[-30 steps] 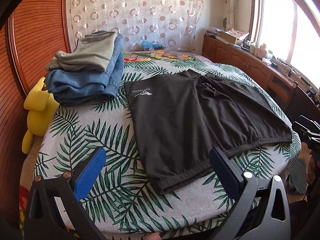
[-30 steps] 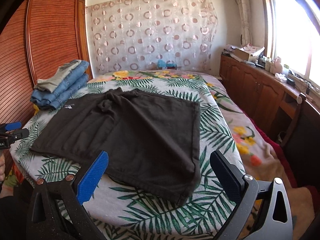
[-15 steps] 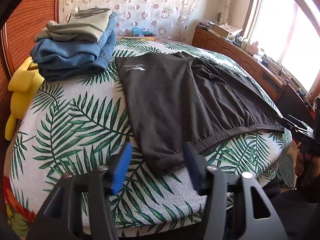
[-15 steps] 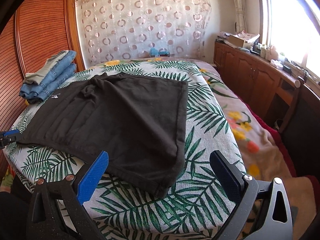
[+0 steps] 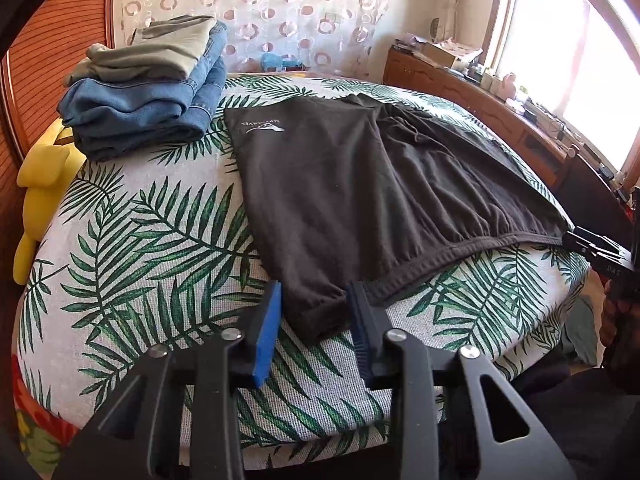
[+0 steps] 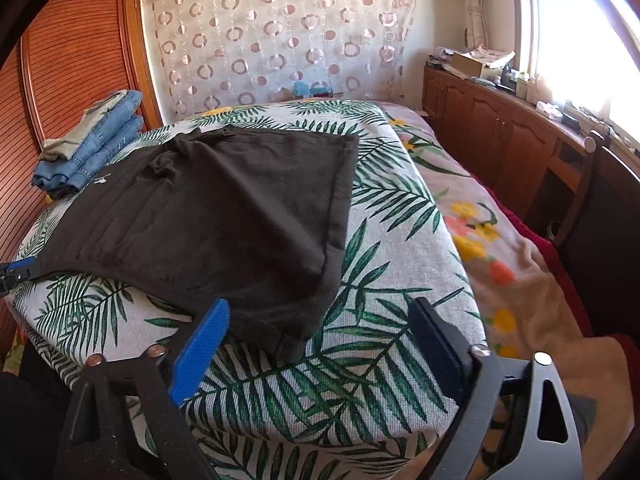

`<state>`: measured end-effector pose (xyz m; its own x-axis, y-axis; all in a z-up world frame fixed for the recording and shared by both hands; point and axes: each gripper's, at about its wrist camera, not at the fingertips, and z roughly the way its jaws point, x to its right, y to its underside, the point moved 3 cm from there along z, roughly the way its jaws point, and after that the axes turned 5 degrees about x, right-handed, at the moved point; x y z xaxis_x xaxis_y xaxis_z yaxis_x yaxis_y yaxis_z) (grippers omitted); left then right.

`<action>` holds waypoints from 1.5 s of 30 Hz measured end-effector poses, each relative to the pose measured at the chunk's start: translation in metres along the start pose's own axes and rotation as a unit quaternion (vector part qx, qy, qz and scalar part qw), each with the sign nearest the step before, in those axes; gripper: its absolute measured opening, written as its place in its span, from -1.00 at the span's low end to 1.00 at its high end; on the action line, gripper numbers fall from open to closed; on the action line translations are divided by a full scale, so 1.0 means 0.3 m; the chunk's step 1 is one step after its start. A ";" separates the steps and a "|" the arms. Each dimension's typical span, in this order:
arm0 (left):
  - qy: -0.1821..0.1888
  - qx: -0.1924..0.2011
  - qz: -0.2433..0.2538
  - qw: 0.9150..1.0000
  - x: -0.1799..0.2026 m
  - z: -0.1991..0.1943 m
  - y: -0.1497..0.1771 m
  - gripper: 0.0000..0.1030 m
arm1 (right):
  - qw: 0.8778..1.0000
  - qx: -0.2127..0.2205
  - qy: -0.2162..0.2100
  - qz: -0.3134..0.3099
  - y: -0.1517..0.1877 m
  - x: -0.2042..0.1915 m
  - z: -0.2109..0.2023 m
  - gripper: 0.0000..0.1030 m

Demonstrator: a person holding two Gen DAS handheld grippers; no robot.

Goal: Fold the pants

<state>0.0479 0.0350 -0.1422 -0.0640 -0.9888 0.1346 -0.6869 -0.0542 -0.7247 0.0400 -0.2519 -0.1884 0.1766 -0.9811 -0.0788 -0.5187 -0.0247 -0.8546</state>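
Dark brown pants [image 5: 360, 184] lie spread flat on the leaf-print bed cover [image 5: 140, 240]; they also show in the right wrist view [image 6: 224, 220]. My left gripper [image 5: 314, 306] is half closed, its blue pads either side of the near left corner of the pants, with a gap still showing. My right gripper [image 6: 320, 320] is open, its pads straddling the near right corner of the pants just above the cover. Each gripper shows at the edge of the other's view: the right one [image 5: 592, 248], the left one [image 6: 16, 270].
A stack of folded jeans with a grey-green garment on top [image 5: 148, 88] sits at the bed's far left. A yellow plush toy [image 5: 38, 192] hangs by the wardrobe. A wooden cabinet [image 6: 500, 128] runs along the window side. A dark chair [image 6: 600, 208] stands at right.
Both grippers moved forward and down to the near corners of the pants. The left jaws narrowed from wide open to half closed around its corner. The right jaws stayed open.
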 end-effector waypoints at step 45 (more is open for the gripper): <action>0.118 0.086 0.101 0.984 0.301 -0.115 -0.346 -0.92 | 0.997 0.031 -0.062 -0.023 -0.083 -0.018 -0.060 -0.83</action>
<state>0.0884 -0.0440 -0.0313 -0.3665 -0.9232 0.1152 -0.5115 0.0966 -0.8538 0.0370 -0.2495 -0.1574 0.3025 -0.9481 -0.0980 -0.4558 -0.0536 -0.8885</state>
